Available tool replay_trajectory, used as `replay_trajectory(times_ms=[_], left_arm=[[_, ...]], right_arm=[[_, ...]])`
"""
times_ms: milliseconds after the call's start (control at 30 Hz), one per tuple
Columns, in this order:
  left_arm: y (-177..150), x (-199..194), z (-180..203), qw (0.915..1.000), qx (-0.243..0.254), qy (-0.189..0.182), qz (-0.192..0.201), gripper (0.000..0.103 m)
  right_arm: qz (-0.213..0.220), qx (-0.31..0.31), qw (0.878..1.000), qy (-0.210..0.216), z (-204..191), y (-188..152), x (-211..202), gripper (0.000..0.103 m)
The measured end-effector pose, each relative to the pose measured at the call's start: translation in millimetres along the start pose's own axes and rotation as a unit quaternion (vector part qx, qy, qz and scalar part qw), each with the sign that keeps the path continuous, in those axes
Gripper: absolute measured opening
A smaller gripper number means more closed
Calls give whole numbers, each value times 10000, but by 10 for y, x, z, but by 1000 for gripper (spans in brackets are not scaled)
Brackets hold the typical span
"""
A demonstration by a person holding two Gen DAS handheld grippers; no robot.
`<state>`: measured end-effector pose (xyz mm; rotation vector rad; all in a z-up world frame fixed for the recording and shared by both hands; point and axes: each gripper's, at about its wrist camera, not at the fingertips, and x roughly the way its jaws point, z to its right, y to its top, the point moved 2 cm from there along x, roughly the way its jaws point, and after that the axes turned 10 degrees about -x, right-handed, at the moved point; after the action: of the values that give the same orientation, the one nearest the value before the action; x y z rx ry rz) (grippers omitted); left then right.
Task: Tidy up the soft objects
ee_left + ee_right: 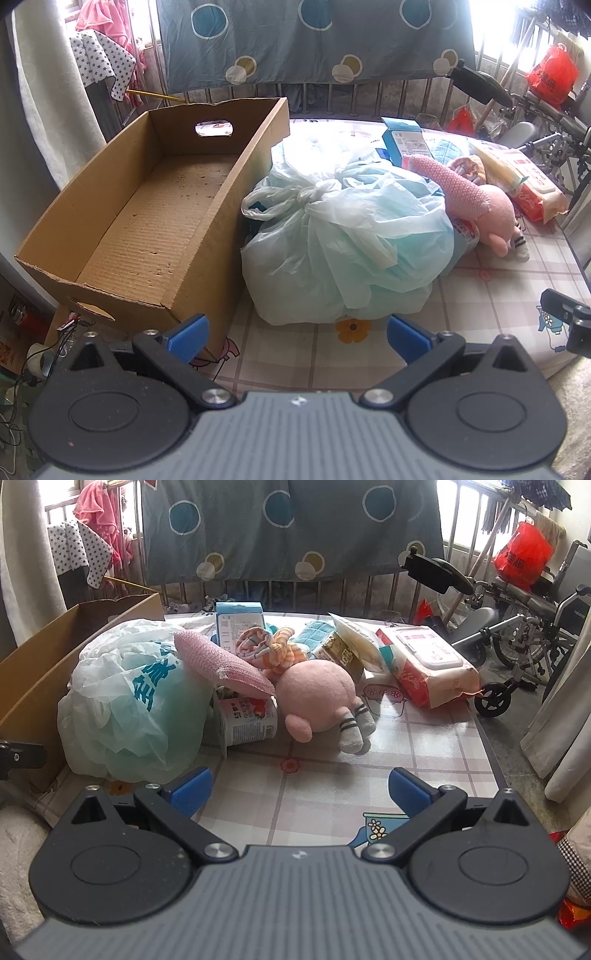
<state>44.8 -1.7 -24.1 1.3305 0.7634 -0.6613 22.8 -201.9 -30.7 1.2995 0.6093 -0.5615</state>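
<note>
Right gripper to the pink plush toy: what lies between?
Nothing: in the right wrist view only bare checked tablecloth separates the open right gripper from the pink plush toy.

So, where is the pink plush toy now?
The plush toy lies on the table, right of the tied plastic bag and left of the wipes pack, in front of the right gripper.
</note>
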Motion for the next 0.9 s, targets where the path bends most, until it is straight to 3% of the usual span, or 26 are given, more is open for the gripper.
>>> replay_trajectory(times_ms=[900], left_arm=[[30, -38, -26, 10000, -20, 0, 65, 103]], right_arm=[[1, -12, 10000, -15, 0, 38, -14, 102]])
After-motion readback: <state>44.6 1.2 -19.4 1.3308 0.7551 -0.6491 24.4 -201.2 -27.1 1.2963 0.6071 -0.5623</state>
